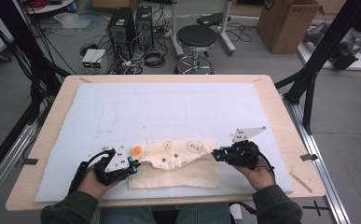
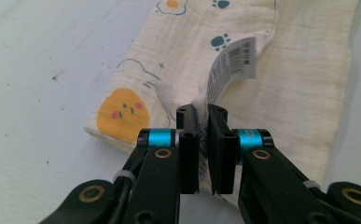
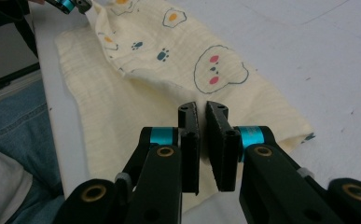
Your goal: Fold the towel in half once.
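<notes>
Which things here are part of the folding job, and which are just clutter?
In use:
printed cloth, partly folded
left gripper, fingers shut on the cloth by its label
right gripper, at the cloth's other end
white mat under the cloth

Lying about:
stool
cardboard box
computer towers

Even, bright overhead light, no hard glare. High view soft, low-res; wide-angle bend at edges, bench sides splay outward. Faint soft shadows under the cloth edge. Both gripper views: near jaws sharp enough, cloth print slightly soft, far bg blurred. Barcode tag a bit washed out, bars legible-ish.
</notes>
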A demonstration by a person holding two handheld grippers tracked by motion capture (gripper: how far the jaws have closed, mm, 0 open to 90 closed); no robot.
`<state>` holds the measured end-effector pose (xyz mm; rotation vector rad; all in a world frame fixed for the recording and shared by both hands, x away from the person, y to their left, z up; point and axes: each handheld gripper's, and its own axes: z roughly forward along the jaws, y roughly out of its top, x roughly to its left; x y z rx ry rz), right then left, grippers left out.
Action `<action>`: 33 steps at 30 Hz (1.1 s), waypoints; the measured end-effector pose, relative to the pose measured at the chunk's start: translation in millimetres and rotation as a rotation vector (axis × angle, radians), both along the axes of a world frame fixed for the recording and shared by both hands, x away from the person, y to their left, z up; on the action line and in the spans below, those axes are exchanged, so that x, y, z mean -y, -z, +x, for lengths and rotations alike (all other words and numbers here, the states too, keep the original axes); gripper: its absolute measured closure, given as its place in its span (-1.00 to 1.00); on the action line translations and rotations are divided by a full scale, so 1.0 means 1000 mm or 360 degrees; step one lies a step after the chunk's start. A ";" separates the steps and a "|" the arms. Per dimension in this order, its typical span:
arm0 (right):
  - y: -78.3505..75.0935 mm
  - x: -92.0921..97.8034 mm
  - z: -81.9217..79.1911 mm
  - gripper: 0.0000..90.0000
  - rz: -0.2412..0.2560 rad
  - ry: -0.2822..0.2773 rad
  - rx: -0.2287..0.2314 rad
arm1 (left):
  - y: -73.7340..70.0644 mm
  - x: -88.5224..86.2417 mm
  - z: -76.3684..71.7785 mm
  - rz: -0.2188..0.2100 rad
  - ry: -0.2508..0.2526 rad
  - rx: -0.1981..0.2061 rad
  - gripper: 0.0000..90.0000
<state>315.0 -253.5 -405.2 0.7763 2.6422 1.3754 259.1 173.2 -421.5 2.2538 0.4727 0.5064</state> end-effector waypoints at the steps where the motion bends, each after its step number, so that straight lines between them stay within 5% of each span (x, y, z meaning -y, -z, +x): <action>1: 0.001 0.000 -0.002 0.86 0.0001 0.0001 -0.0002 | 0.000 -0.001 -0.002 0.0000 0.0000 0.0001 0.85; 17: 0.015 -0.002 -0.029 0.86 -0.0097 -0.0063 -0.0026 | 0.006 -0.008 -0.018 0.0036 0.0038 -0.0017 0.85; 33: 0.008 0.007 -0.037 0.86 -0.0064 -0.0060 -0.0005 | 0.008 -0.012 -0.030 0.0056 0.0059 0.0016 0.88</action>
